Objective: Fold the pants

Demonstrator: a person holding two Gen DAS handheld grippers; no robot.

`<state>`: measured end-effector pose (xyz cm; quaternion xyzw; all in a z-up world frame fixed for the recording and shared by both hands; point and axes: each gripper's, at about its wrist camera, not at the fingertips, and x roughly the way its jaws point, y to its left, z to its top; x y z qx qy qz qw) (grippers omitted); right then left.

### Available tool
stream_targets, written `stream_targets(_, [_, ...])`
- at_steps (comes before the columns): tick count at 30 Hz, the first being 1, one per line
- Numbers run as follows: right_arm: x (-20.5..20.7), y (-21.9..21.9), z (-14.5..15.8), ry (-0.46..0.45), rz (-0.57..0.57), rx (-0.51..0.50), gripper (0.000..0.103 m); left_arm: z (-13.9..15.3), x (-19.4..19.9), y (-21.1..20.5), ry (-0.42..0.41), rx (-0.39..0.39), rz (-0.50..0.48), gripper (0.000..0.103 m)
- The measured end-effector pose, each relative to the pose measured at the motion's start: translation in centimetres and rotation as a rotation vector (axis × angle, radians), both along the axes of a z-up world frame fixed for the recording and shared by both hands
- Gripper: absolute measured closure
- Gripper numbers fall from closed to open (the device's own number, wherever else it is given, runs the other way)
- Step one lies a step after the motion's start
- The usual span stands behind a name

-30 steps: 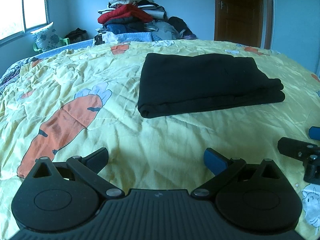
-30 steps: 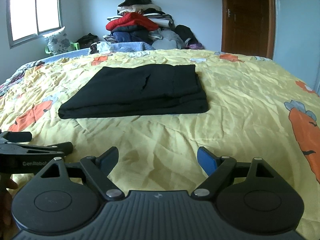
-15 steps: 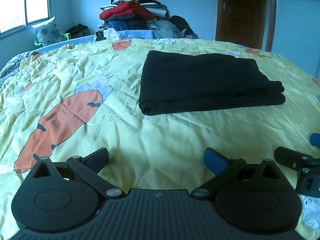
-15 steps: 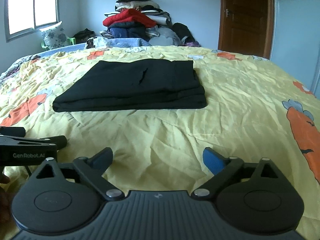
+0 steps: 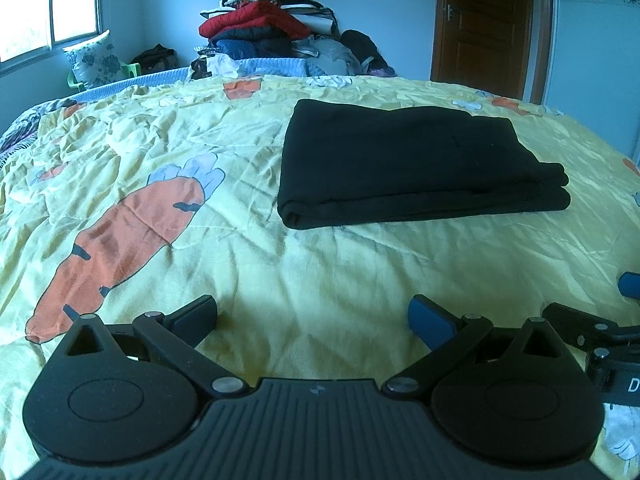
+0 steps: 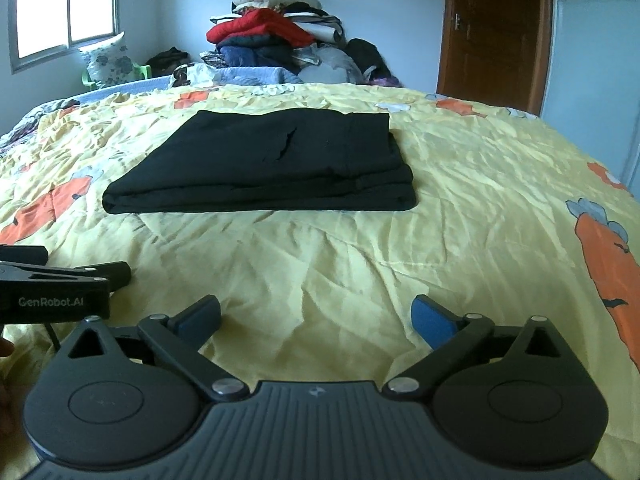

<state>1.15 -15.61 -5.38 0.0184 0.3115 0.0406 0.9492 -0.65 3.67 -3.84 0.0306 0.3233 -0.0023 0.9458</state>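
Observation:
The black pants (image 5: 412, 168) lie folded into a flat rectangle on the yellow carrot-print bedspread (image 5: 320, 272); they also show in the right wrist view (image 6: 272, 164). My left gripper (image 5: 314, 316) is open and empty, low over the bedspread, well short of the pants. My right gripper (image 6: 316, 316) is open and empty, also well short of the pants. Each gripper shows at the edge of the other's view: the right gripper (image 5: 624, 304) at the right edge, the left gripper (image 6: 80, 268) at the left edge.
A tall pile of clothes (image 6: 276, 40) stands beyond the far edge of the bed. A brown door (image 6: 496, 28) is at the back right, a window (image 6: 64, 4) at the back left. A floral pillow (image 5: 96, 60) sits by the window.
Both grippers have drawn slightly back and tilted; the pants sit a little lower in both views. Both stay open. The pants have not moved.

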Motion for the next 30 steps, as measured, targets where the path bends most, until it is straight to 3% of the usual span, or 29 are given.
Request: stream_targets(30, [0.4, -0.9, -0.5, 0.034, -0.011, -0.006, 0.0, -0.1, 0.1, 0.2, 0.006, -0.009, 0.008, 0.0])
